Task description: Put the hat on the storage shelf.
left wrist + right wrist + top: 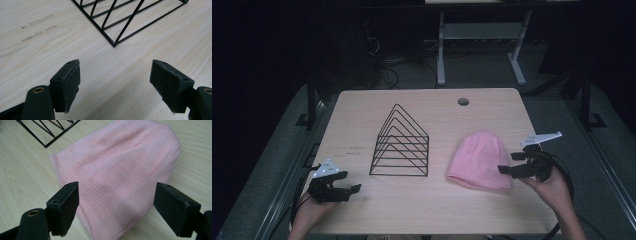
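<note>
- Pink knit beanie [480,160] lying flat on the counter [427,210], in the right half, nearer the front edge than the back; ribbed cuff toward the front edge, rounded crown toward the back.
- Right gripper [506,171] held just above the beanie's front-right corner, close to the right edge of the counter, aimed leftward over the cuff.
- Right gripper's fingers [65,207] spread wide apart, nothing pinched between them; beanie [117,170] seen below and beyond them in the right gripper view, pads clear of the cloth.
- Left gripper [352,191] low over the front-left corner of the counter, well apart from the beanie.
- Left gripper's fingers [67,83] also wide apart, with bare counter [37,50] between them.
- Black wire rack [401,142] standing upright at the middle of the counter, triangular dividers in a row, between the two grippers and just left of the beanie without touching it.
- Nearest corner of the rack [117,27] ahead of the left fingers, apart from them.
- Round cable hole [463,102] near the back edge, right of centre.
- Faint scuff marks [37,21] on the counter, left of the rack.
</note>
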The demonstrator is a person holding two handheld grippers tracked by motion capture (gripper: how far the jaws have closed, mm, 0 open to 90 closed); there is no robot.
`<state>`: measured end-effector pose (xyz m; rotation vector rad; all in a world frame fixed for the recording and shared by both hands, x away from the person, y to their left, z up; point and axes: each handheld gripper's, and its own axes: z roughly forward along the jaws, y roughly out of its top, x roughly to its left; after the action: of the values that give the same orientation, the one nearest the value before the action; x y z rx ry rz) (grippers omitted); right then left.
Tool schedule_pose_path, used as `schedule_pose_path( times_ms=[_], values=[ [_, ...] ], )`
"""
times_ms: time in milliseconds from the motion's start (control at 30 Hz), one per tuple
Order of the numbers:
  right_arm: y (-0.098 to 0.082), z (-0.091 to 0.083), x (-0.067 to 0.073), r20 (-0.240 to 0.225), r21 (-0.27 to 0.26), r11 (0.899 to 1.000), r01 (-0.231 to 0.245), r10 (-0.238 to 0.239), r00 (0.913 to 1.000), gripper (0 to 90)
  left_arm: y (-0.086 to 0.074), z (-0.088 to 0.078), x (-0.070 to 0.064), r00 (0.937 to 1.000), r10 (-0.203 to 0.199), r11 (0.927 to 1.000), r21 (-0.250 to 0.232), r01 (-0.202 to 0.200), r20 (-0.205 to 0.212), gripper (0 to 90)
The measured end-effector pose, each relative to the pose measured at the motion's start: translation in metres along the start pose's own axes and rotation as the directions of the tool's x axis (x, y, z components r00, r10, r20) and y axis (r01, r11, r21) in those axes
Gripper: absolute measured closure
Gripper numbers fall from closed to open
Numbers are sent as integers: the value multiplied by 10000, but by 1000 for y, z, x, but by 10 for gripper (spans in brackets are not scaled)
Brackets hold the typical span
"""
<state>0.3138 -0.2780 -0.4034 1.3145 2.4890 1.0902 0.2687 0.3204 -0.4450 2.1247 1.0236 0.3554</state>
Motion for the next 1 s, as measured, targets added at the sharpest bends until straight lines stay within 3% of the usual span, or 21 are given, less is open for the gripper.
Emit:
schedule_pose_path(
  times_ms=[633,1000],
  values=[
    [56,38,-39,222,1071,9941,-161,138,9997,210,1,1,0,10000,50,10000,42,-50,23,245],
    [74,57,-63,365,1250,9889,-809,769,9964,240,1,1,0,10000,85,10000,13,-85,18,245]
  ],
)
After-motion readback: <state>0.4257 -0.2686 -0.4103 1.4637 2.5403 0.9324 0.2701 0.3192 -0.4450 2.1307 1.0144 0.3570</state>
